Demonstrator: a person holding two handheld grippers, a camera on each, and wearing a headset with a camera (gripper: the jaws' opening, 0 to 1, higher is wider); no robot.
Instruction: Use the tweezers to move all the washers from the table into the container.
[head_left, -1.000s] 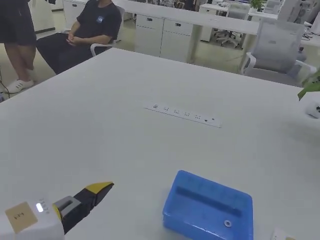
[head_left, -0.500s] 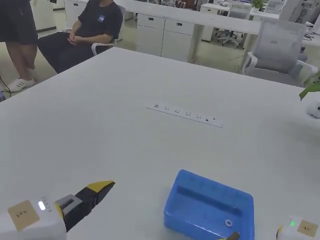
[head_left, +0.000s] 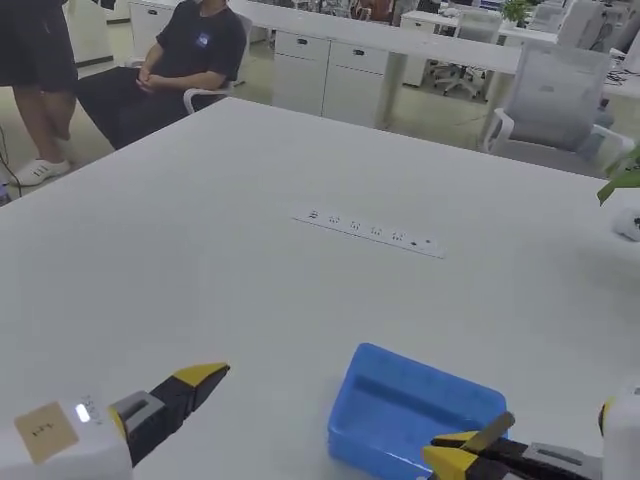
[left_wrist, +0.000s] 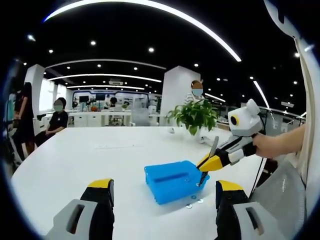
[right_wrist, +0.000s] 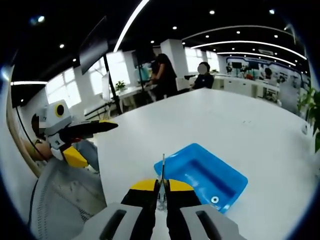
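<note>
The blue container (head_left: 400, 400) sits on the white table near the front edge. My right gripper (head_left: 458, 456) hangs over its near right corner, shut on metal tweezers (head_left: 492, 432). In the right gripper view the tweezers (right_wrist: 163, 172) stick up between the closed jaws, and one washer (right_wrist: 215, 199) lies inside the container (right_wrist: 200, 172). In the left gripper view, a few washers (left_wrist: 193, 204) lie on the table just in front of the container (left_wrist: 170, 181), below the tweezers (left_wrist: 212, 150). My left gripper (head_left: 203, 379) rests at the front left, open and holding nothing.
A flush power strip (head_left: 368, 232) runs across the table's middle. A person sits in a chair (head_left: 180, 60) beyond the far left corner, and another stands beside them. An office chair (head_left: 560, 100) stands at the far right. A potted plant (left_wrist: 195, 115) is on the table.
My right gripper has come up into the head view from the bottom right with the tweezers, over the container's near edge. The left gripper has stayed put.
</note>
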